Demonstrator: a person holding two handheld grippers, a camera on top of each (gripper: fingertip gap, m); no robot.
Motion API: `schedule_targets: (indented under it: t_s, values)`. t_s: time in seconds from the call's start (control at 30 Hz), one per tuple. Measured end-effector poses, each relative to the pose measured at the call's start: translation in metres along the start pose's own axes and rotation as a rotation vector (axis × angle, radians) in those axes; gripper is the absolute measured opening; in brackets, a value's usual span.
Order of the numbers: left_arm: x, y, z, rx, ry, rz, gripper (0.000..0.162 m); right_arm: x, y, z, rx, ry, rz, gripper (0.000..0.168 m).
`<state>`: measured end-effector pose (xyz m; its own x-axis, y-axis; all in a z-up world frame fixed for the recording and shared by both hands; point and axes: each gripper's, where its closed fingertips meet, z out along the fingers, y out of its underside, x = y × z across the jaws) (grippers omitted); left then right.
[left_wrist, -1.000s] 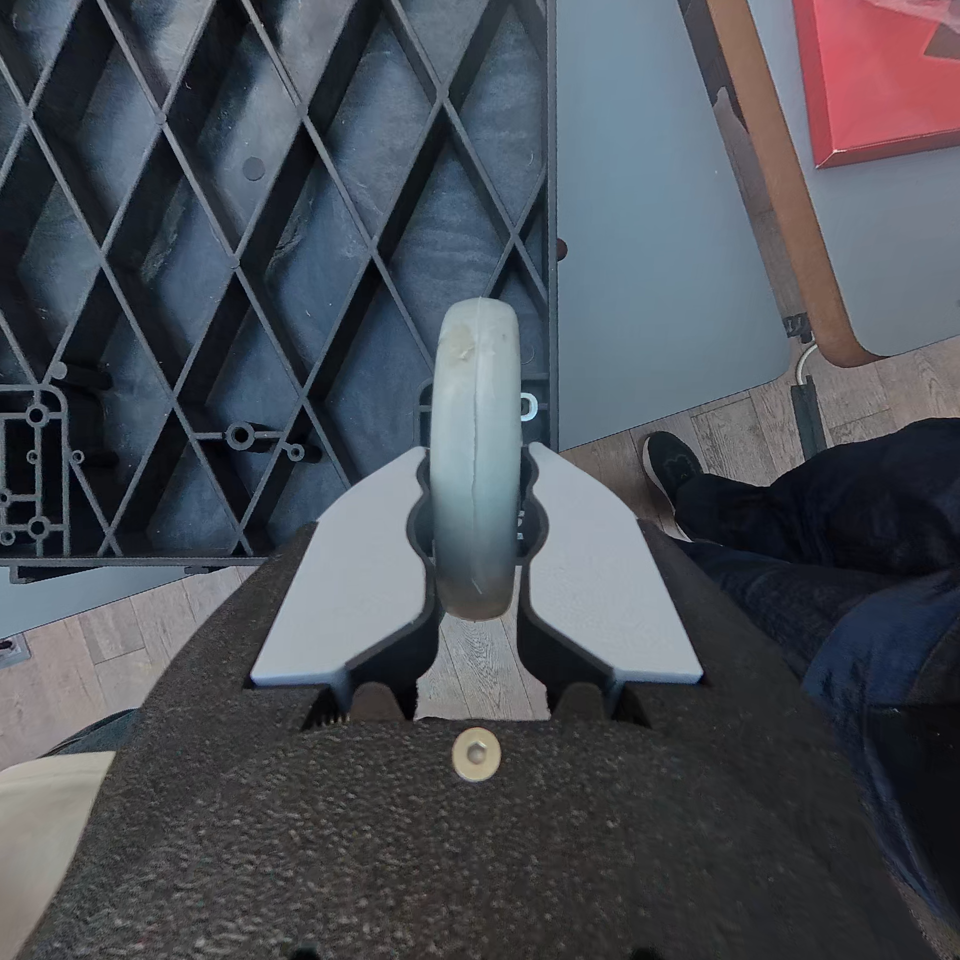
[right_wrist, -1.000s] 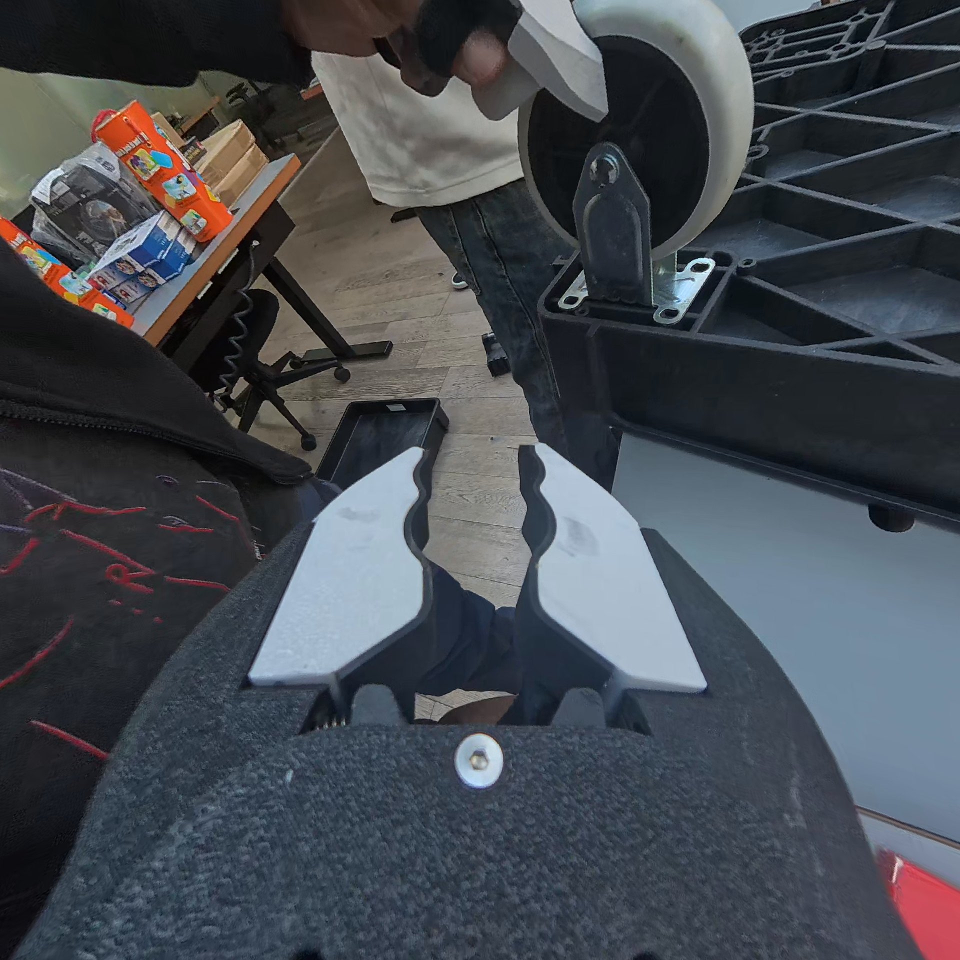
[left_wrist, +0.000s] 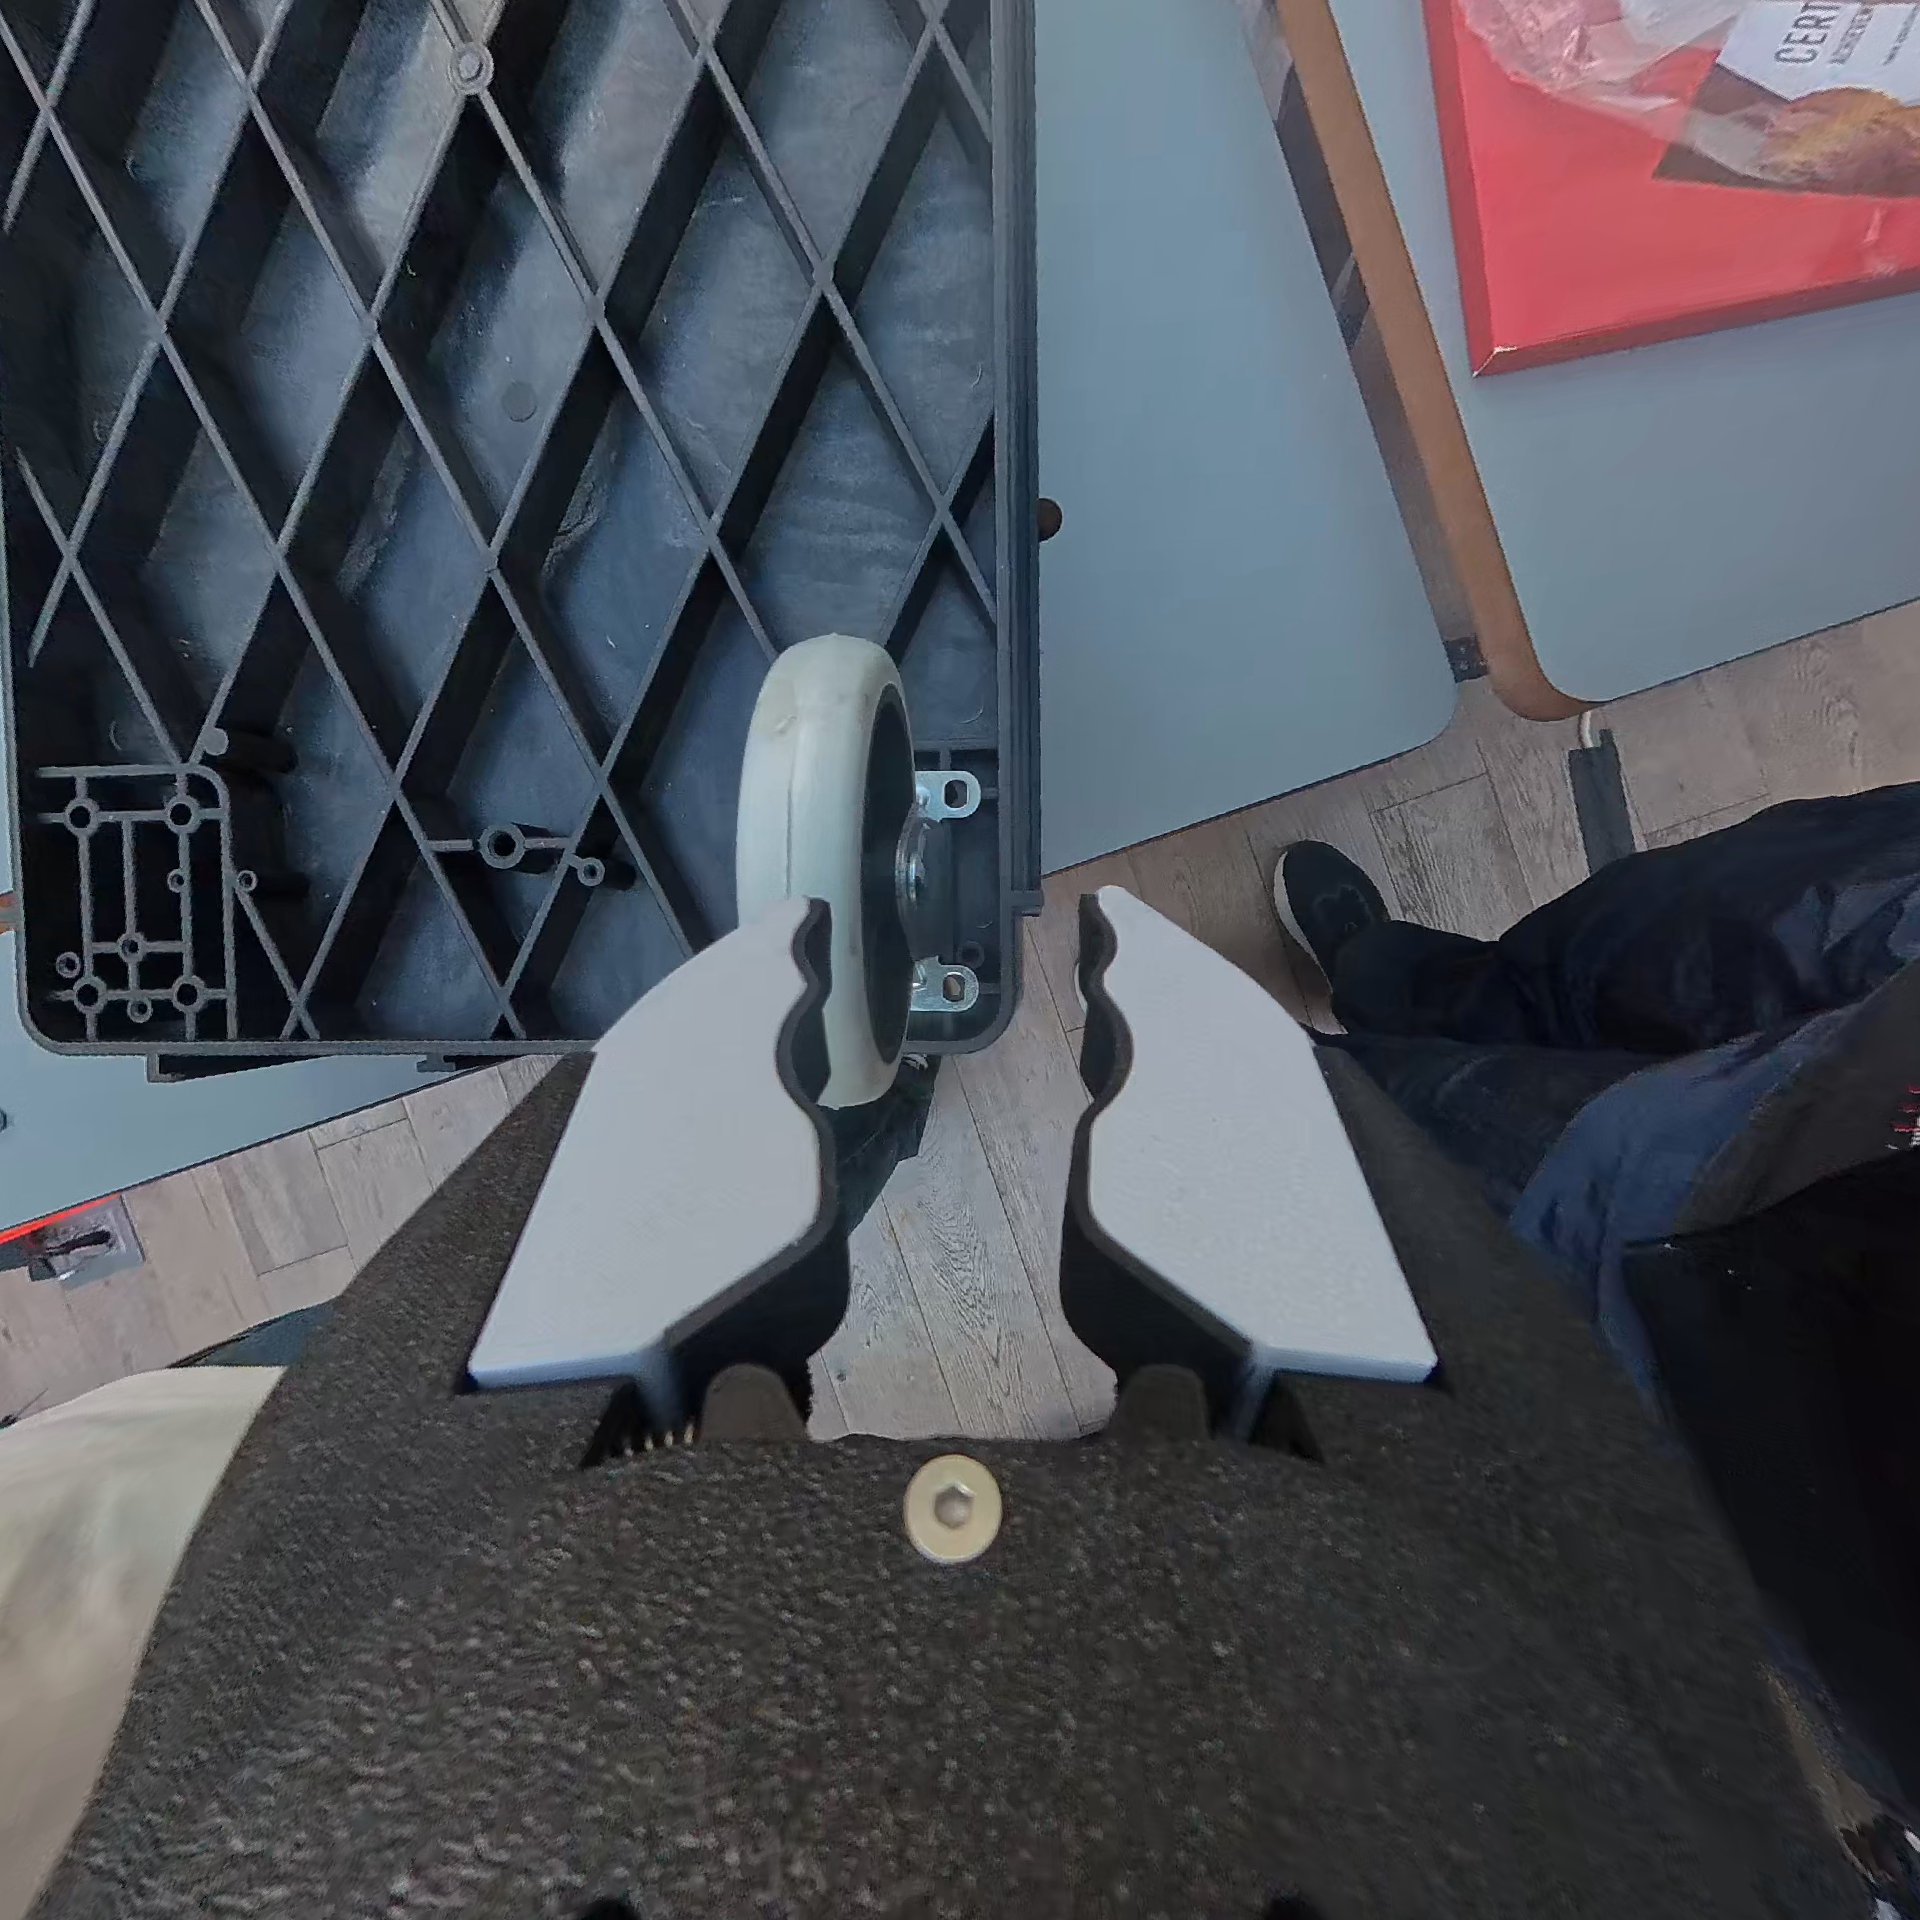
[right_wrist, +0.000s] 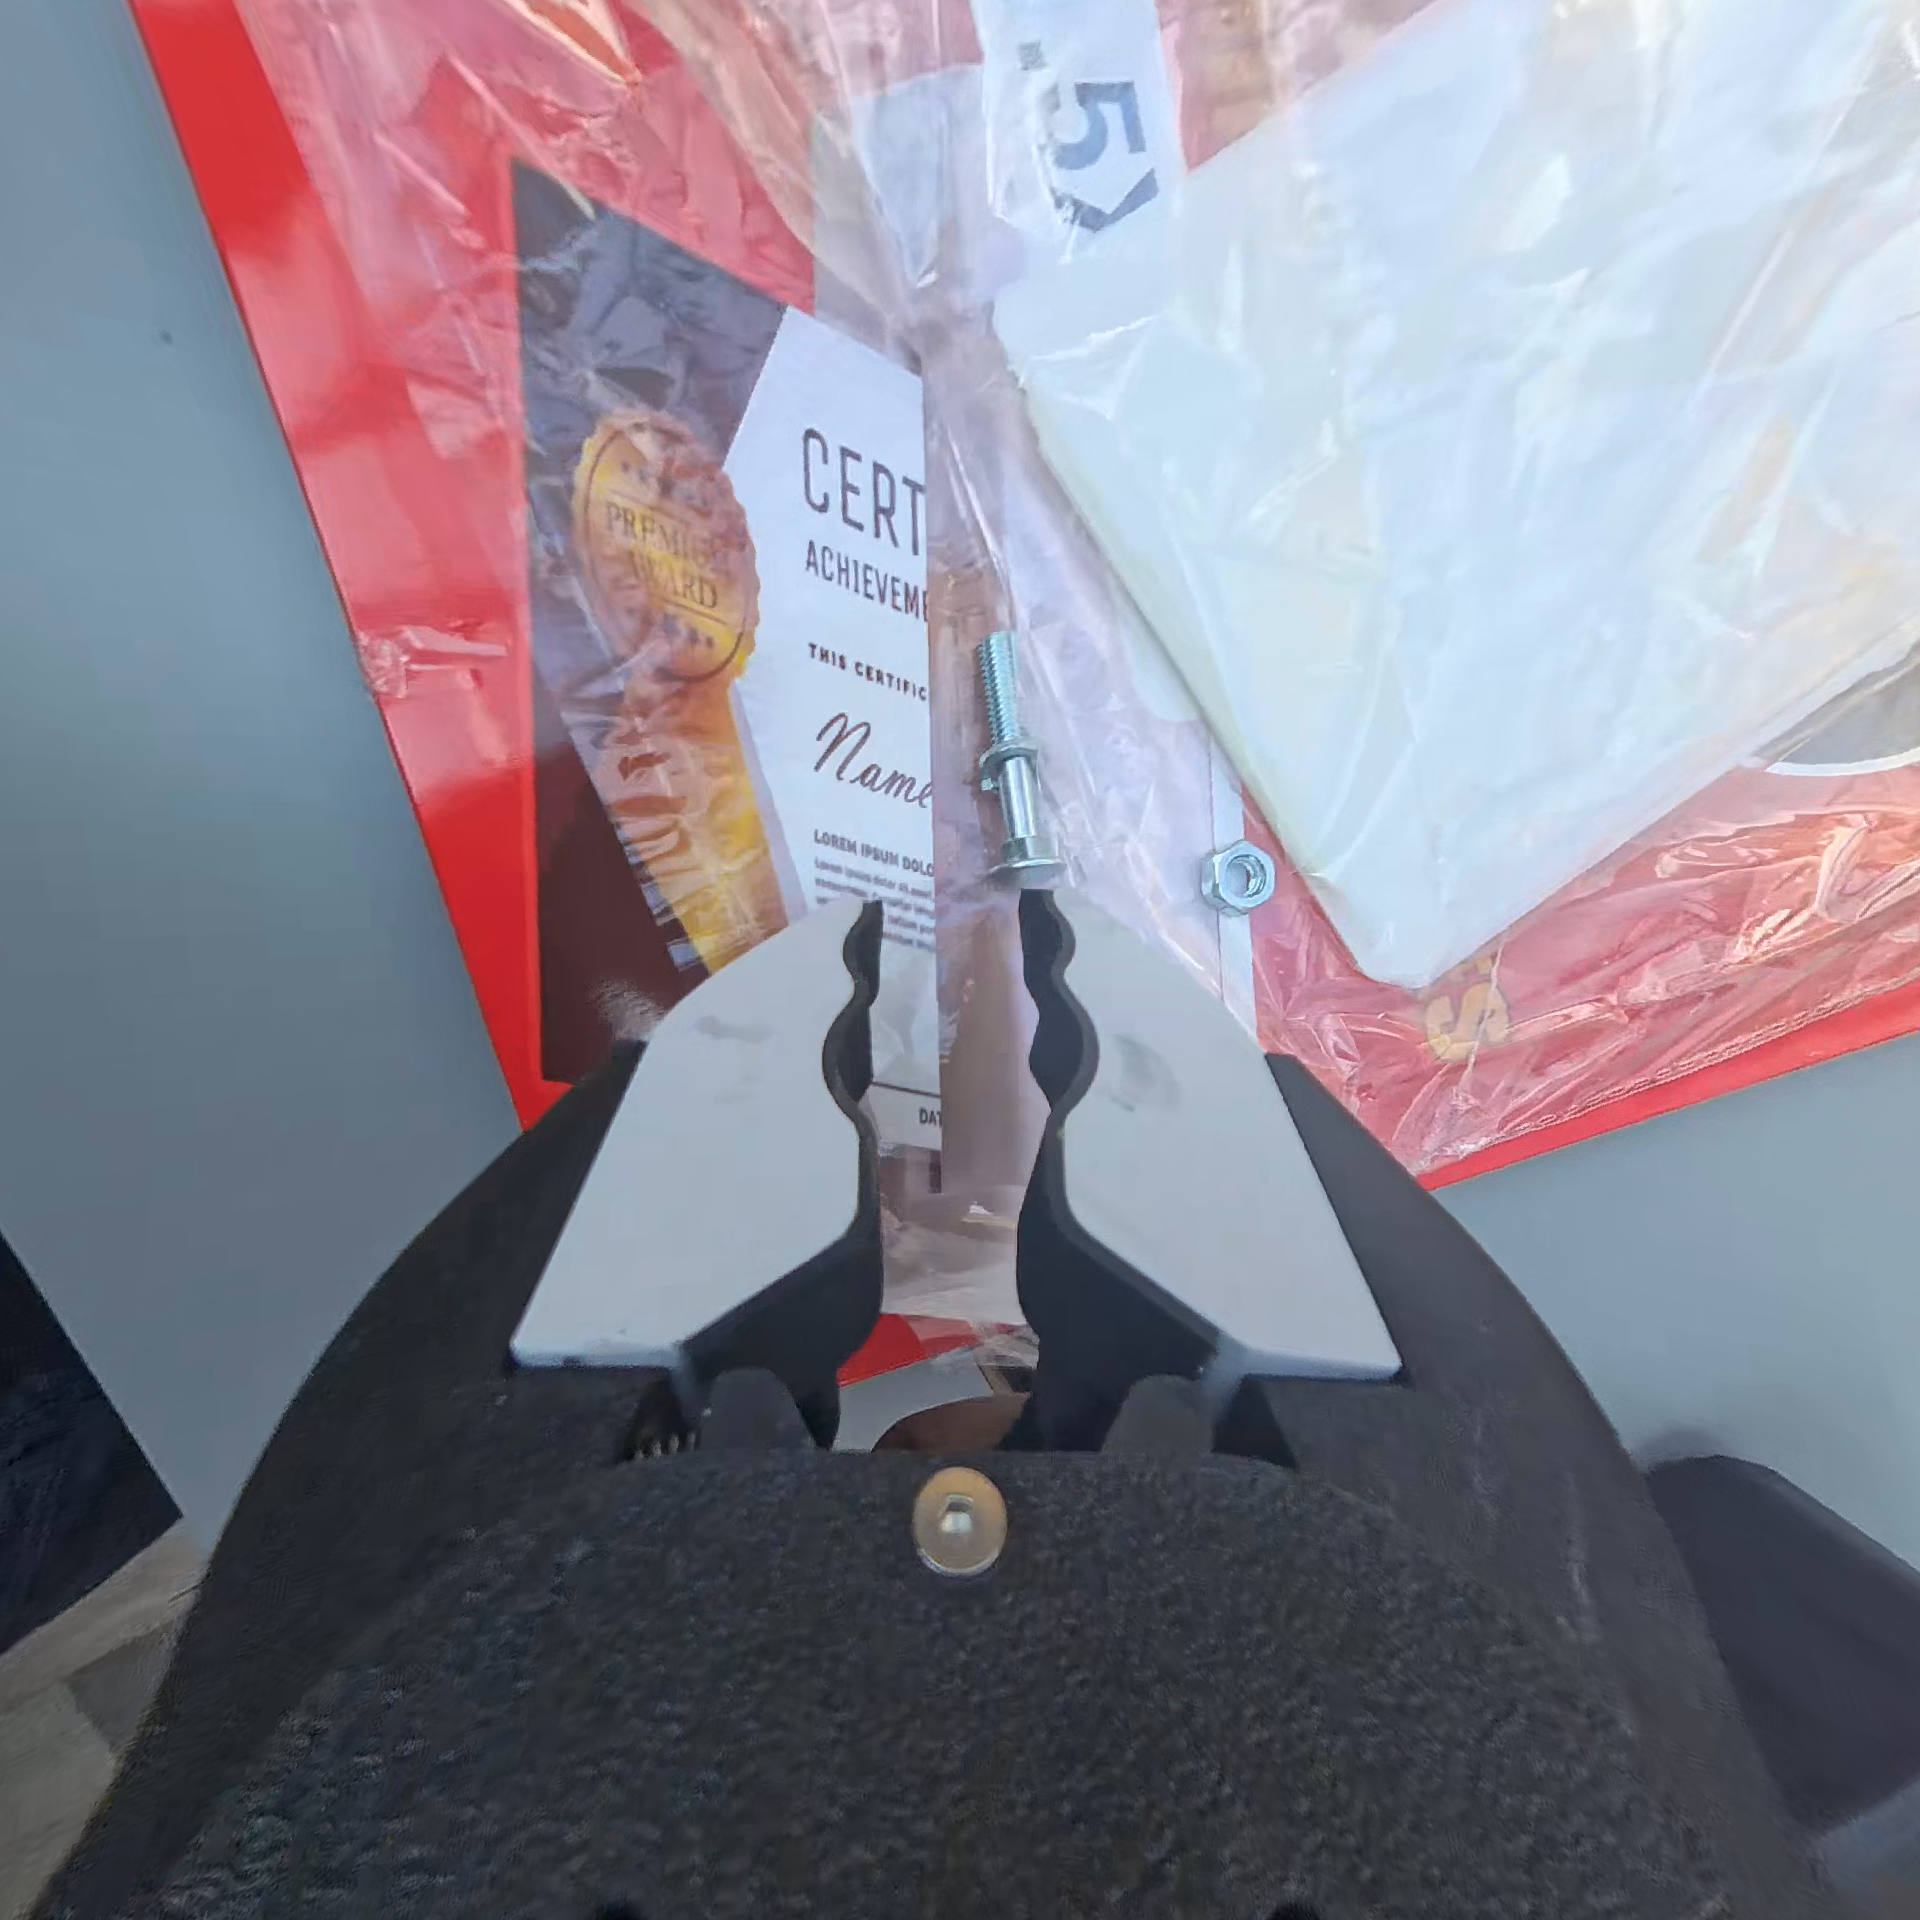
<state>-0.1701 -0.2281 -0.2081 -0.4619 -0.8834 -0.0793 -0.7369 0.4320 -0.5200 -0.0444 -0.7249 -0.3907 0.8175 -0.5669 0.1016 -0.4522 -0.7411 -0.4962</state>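
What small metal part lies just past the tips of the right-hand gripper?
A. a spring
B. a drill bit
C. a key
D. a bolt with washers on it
D: a threaded bolt with washers on its shank lies on the clear plastic wrap just beyond the open right gripper, with a loose hex nut beside it.

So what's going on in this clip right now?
A person is working with two tools. The left hand-held gripper is open beside a grey caster wheel standing on the ribbed underside of a black plastic platform. The right hand-held gripper, open, points at a loose bolt and a nut lying on plastic wrap over a red board.
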Motion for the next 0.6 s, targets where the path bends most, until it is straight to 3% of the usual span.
schedule_targets:
  t_s: [0.03, 0.23, 0.4, 0.6]
  values:
    - [0.004, 0.000, -0.003, 0.000, 0.000, -0.003, 0.046, 0.003, -0.001, 0.001, 0.001, 0.013, 0.009, 0.028]
    - [0.027, -0.008, -0.013, 0.039, 0.021, -0.039, 0.045, 0.014, -0.004, 0.007, 0.008, 0.011, -0.006, 0.033]
    - [0.050, -0.019, -0.012, 0.064, 0.060, -0.032, 0.044, 0.015, -0.004, 0.017, -0.017, -0.026, -0.132, 0.035]
    - [0.078, -0.036, -0.005, 0.123, 0.127, -0.053, 0.042, 0.011, -0.007, 0.024, -0.019, -0.088, -0.178, 0.015]
